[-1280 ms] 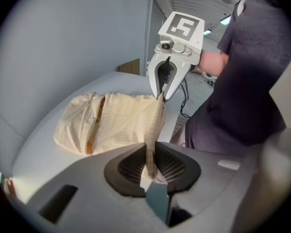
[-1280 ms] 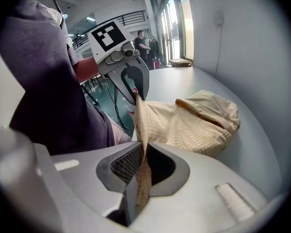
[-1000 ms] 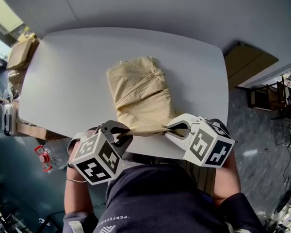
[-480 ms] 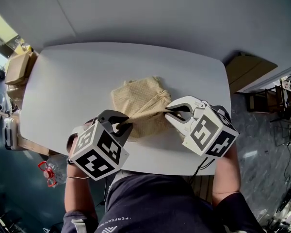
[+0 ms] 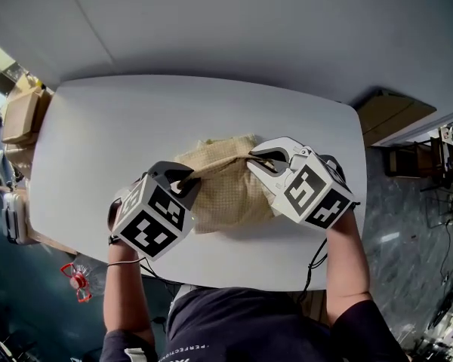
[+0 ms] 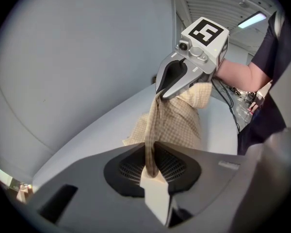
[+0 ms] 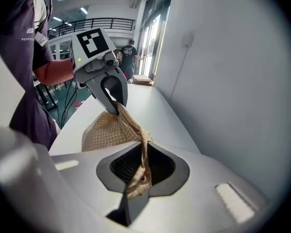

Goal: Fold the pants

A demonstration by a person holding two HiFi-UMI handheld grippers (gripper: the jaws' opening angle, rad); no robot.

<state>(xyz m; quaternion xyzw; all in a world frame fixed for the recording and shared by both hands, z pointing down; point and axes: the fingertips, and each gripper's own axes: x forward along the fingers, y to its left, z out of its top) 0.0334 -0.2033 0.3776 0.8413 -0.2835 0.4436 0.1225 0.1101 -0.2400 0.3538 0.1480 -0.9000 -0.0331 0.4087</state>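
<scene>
Tan checked pants (image 5: 226, 191) lie bunched on the white table (image 5: 98, 149), folded over on themselves. My left gripper (image 5: 190, 188) is shut on the near edge of the pants (image 6: 157, 130) at its left corner. My right gripper (image 5: 251, 159) is shut on the same edge at its right corner, and that edge stretches taut between the two grippers above the pile. In the right gripper view the cloth (image 7: 119, 127) runs from my pads to the left gripper (image 7: 114, 106). The right gripper (image 6: 161, 93) shows in the left gripper view, pinching the fabric.
A cardboard box (image 5: 19, 115) stands beyond the table's left end. A brown panel (image 5: 392, 111) leans by the wall at the right. A red-capped bottle (image 5: 74, 277) lies on the floor at the lower left. Bare tabletop lies left and far of the pants.
Both grippers have carried the near edge of the pants away from the person, over the rest of the cloth. The pants have gone from laid out long to a short doubled pile.
</scene>
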